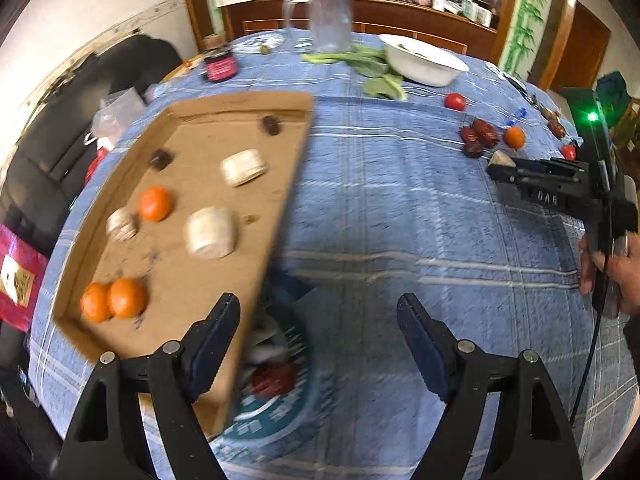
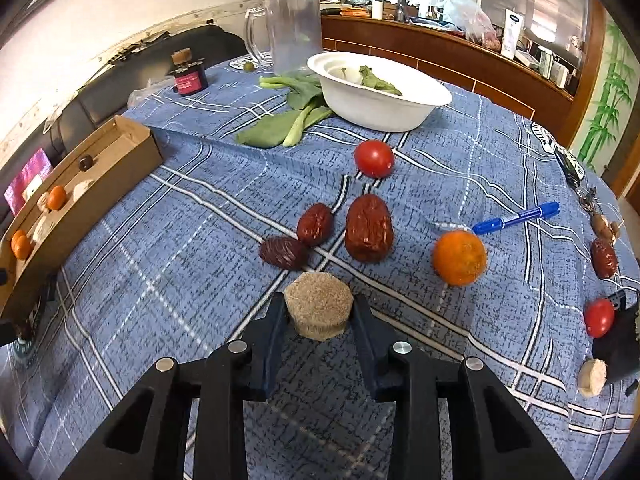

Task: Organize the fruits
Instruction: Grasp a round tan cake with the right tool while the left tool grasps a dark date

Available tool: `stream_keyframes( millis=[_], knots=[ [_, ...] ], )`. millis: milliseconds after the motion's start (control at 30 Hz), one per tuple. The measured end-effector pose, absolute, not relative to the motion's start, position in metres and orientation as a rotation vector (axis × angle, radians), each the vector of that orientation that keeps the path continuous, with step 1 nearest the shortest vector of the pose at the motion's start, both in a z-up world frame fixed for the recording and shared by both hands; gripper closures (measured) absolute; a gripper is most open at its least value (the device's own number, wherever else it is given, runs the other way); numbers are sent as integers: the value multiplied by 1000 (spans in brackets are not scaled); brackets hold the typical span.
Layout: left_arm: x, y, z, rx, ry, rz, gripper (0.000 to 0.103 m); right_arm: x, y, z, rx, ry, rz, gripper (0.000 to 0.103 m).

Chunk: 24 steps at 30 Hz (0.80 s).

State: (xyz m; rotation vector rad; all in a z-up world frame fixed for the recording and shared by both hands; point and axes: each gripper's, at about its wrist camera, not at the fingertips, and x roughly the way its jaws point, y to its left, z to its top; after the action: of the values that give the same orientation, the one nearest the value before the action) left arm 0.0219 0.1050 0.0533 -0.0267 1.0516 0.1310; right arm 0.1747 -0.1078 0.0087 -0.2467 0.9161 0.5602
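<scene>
In the right wrist view my right gripper (image 2: 319, 301) is shut on a tan round chunk (image 2: 318, 312), just above the blue checked cloth. Beyond it lie three red dates (image 2: 368, 227), an orange (image 2: 459, 258) and a tomato (image 2: 374, 159). The left wrist view shows my left gripper (image 1: 318, 302) open, its left finger over the near right corner of the cardboard tray (image 1: 180, 264). The tray holds three oranges (image 1: 155, 203), pale round chunks (image 1: 211, 232) and two dark dates (image 1: 271, 125). The right gripper (image 1: 498, 164) appears at the right, held by a hand.
A white bowl (image 2: 380, 104), leafy greens (image 2: 288, 124), a clear pitcher (image 2: 294, 32) and a dark jar (image 2: 188, 76) stand at the back. A blue marker (image 2: 516, 216), another tomato (image 2: 599, 317), a date (image 2: 603, 258) and a pale chunk (image 2: 592, 376) lie right. A patterned plate (image 1: 280, 412) shows under the tray's edge.
</scene>
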Motion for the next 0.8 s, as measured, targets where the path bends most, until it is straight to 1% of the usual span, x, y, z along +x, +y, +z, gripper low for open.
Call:
stream_keyframes(
  millis=[233, 400, 533, 567, 600, 633, 667, 700, 733, 800],
  knots=[
    [101, 37, 48, 12, 1014, -49, 23, 137, -154, 25, -159, 903, 505, 68],
    [152, -4, 39, 57, 992, -117, 23, 109, -179, 27, -205, 865, 416, 68],
    [178, -20, 29, 93, 990, -104, 23, 102, -188, 20, -198, 882, 414, 68],
    [182, -21, 27, 93, 990, -98, 26, 103, -189, 18, -194, 888, 416, 68],
    [184, -20, 25, 88, 990, -96, 37, 103, -189, 17, -191, 890, 417, 68],
    [187, -17, 22, 66, 1001, -103, 43, 103, -190, 17, -187, 892, 418, 68],
    [190, -16, 19, 52, 1018, -111, 58, 104, -190, 16, -179, 896, 422, 68],
    [194, -13, 14, 32, 1039, -116, 71, 104, -190, 15, -172, 897, 423, 68],
    [192, -12, 16, 37, 1010, -116, 75, 104, -191, 14, -163, 899, 425, 68],
    [191, -11, 14, 37, 1010, -137, 76, 106, -192, 13, -150, 903, 421, 68]
  ],
)
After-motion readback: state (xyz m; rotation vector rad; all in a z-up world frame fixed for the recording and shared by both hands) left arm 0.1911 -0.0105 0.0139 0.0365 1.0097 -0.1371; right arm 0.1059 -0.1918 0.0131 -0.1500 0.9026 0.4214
